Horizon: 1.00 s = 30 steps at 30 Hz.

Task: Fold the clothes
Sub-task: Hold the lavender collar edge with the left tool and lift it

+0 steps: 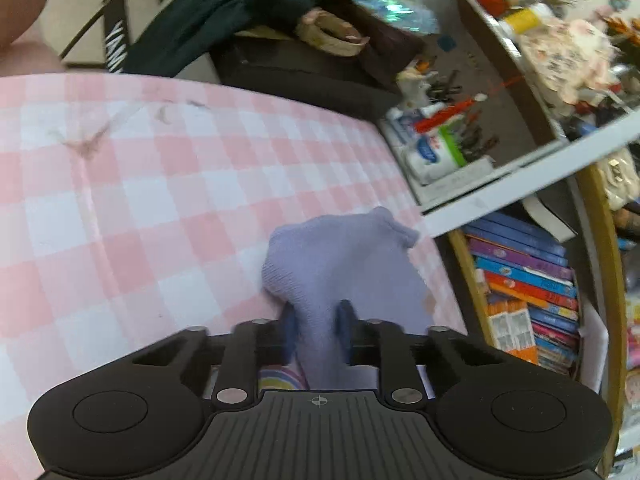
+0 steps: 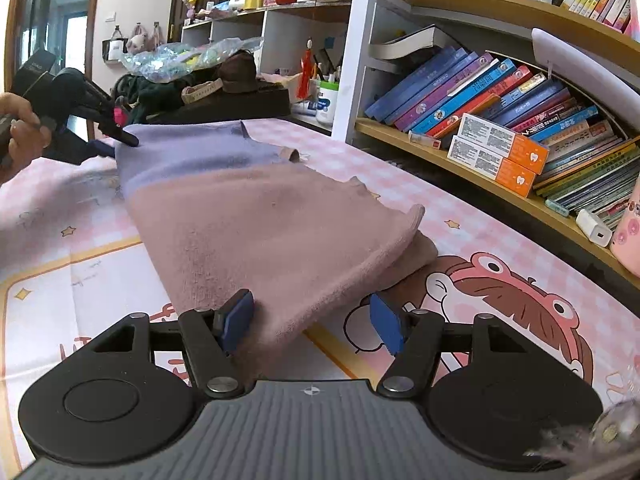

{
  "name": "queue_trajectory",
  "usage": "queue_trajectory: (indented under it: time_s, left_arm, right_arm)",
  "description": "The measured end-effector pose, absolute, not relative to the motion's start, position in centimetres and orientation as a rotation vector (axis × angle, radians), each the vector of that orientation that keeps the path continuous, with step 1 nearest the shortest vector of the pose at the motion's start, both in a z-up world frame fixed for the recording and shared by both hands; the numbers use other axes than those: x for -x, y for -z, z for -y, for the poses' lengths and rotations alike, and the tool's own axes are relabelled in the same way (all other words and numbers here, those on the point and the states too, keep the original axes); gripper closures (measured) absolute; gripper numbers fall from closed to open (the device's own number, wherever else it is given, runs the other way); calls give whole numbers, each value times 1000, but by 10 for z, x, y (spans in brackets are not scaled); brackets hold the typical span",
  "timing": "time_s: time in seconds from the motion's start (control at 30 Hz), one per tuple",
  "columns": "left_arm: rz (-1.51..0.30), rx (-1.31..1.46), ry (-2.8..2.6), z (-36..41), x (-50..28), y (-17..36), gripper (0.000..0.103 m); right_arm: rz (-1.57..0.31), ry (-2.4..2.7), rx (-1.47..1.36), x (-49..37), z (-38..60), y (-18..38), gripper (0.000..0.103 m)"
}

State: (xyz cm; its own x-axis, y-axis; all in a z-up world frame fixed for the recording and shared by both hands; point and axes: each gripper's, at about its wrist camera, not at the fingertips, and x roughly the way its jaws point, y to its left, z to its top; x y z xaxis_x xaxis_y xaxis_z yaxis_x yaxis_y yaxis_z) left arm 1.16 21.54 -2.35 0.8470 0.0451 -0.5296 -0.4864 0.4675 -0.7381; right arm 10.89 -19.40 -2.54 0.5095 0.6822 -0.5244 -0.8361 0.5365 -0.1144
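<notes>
A pink-and-white checked table cover [image 2: 460, 200] printed with a cartoon frog-hatted character [image 2: 500, 296] and small stars lies over the tabletop. Along its far edge stands a wooden bookshelf [image 2: 460, 160] packed with leaning colourful books [image 2: 500, 92], with two orange-and-white boxes [image 2: 496, 156] in front of them. At the tabletop's far corner sit a dark green garment [image 1: 224, 12], crinkled plastic bags [image 2: 188, 56] and a white jar [image 2: 329, 101].
</notes>
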Motion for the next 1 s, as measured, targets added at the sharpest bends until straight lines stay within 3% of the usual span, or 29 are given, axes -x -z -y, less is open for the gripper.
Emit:
queue_trajectory:
  time_s: [0.2,0.67,1.0]
  left_arm:
    - [-448,703,-194,-168,-19,-24,88]
    - [-476,1025,-364,-214,-23,30,69]
    - [-396,1078,-424,-213,-27,36,67]
  right_arm:
    - [-469,-945,357,-112,196,25,38]
    - [-494,-947,332,-116,198,24,35]
    - [-508,-957,323,-117,198,24,35]
